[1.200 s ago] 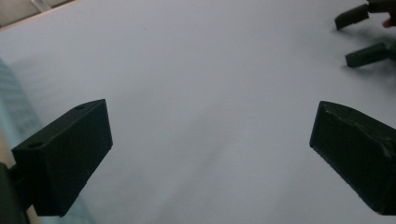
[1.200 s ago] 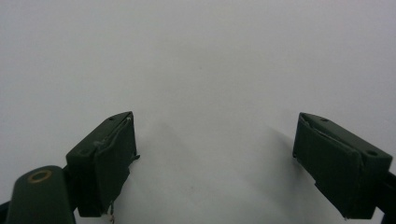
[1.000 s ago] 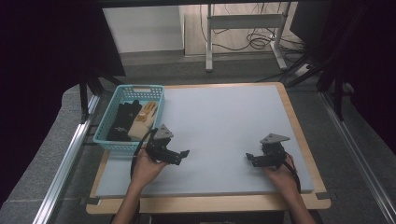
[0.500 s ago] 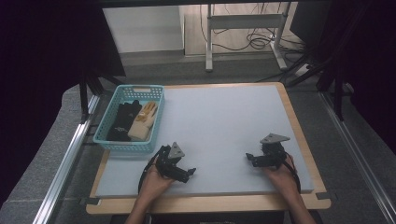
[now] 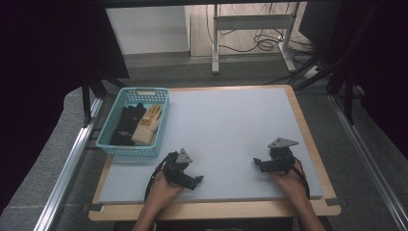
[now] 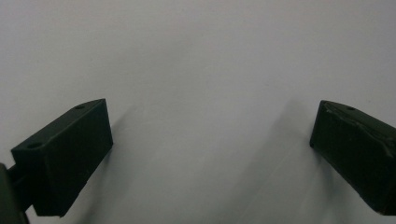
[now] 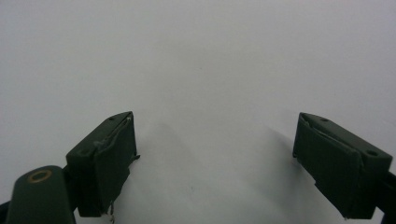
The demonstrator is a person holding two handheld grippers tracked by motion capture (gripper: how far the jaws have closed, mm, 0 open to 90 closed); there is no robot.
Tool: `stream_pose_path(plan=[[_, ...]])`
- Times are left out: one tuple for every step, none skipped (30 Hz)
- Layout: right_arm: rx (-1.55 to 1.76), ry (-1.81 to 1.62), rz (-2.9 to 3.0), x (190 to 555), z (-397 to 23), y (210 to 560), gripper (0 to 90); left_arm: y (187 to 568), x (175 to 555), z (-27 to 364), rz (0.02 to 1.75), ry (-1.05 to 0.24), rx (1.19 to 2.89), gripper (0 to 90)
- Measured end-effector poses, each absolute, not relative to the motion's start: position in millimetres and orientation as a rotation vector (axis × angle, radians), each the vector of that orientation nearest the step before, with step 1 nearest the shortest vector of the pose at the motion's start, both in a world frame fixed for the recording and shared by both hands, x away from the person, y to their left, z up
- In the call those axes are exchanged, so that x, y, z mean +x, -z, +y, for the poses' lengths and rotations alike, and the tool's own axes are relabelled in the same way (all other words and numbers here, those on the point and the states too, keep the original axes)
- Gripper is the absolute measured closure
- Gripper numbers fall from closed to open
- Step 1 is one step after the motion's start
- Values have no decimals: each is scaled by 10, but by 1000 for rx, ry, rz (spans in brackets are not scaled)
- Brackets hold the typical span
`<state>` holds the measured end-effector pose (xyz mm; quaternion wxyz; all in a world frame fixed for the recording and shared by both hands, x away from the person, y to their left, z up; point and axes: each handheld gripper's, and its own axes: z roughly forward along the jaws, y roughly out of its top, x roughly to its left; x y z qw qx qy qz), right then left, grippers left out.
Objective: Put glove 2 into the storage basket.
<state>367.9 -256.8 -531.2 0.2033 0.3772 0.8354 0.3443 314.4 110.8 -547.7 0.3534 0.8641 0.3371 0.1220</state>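
Observation:
My left gripper point(image 5: 196, 180) rests low on the grey mat point(image 5: 226, 125) near its front left, jaws pointing right. In the left gripper view its gripper point(image 6: 210, 154) is open, with bare mat between the two black jaws. My right gripper point(image 5: 256, 162) lies at the front right of the mat, jaws pointing left. Its own view shows the gripper point(image 7: 215, 158) open too, jaws wide apart over bare mat. A blue basket point(image 5: 111, 143) at the mat's left edge holds black gloves point(image 5: 126, 126) and a yellow-and-cream glove point(image 5: 148, 124).
The mat lies on a wooden board point(image 5: 308, 125) whose rim shows at the right and front. A metal rail point(image 5: 72, 163) runs along the left. A white table frame point(image 5: 250, 29) and cables stand on the floor beyond.
My left gripper has moved from beside the basket's front corner toward the front edge of the mat and a little right. The right gripper has stayed where it was.

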Motion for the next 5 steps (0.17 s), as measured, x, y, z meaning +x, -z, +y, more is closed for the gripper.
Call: stream_pose_path(plan=[[1054,-962,2331,3679,-2568,5313,131,5477,3143,1107,871,-317,2235,0],[1059,-964,2333,3680,-2571,5315,131,5478,3143,1107,871,-316,2236,0],[1062,-965,2335,3682,-2576,5315,131,5479,3143,1105,872,-315,2236,0],[1061,-966,2334,3681,-2573,5314,131,5478,3143,1107,872,-316,2237,0],[1061,-966,2334,3681,-2573,5314,131,5478,3144,1107,874,-313,2236,0]])
